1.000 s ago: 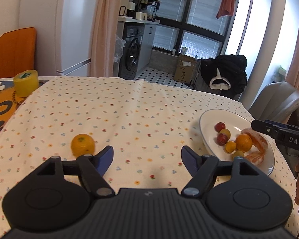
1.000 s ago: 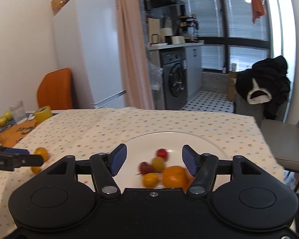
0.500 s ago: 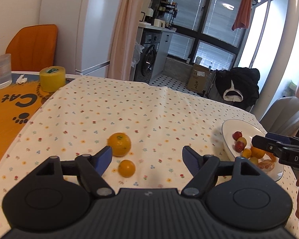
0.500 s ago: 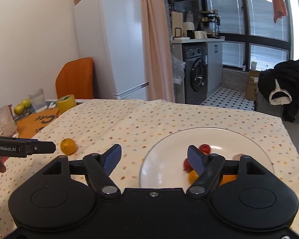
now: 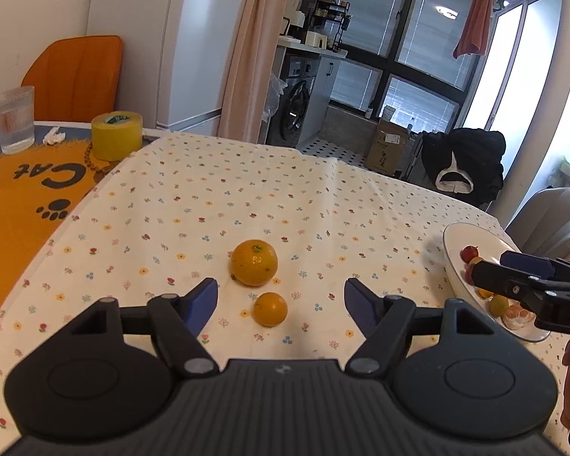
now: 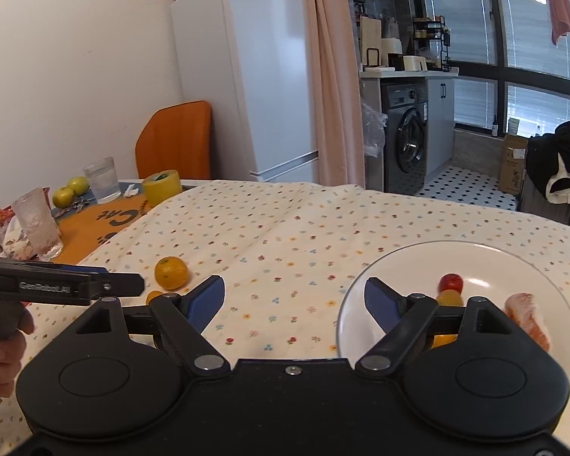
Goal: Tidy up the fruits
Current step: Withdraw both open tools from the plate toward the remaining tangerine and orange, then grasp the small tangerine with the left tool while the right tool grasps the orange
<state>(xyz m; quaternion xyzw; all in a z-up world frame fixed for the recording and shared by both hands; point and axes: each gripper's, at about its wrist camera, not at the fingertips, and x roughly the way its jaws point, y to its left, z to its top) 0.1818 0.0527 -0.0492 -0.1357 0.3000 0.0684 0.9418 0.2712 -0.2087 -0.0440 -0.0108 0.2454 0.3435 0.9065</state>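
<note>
Left gripper point(image 5: 281, 306) stands open and empty above the bench point(image 5: 216, 197); small orange point(image 5: 270, 309) lies between its fingers, large orange point(image 5: 254, 262) just beyond at 12 o'clock. Right gripper point(image 6: 294, 298) open, empty, over the plate point(image 6: 486, 256) rim.

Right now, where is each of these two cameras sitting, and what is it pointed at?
Left wrist: sits on the left gripper, looking along its open fingers at the big orange and small orange on the tablecloth.
Right wrist: sits on the right gripper, open over the plate; a hand shows at left.
Both views share the oranges, the plate and each other's gripper.
</note>
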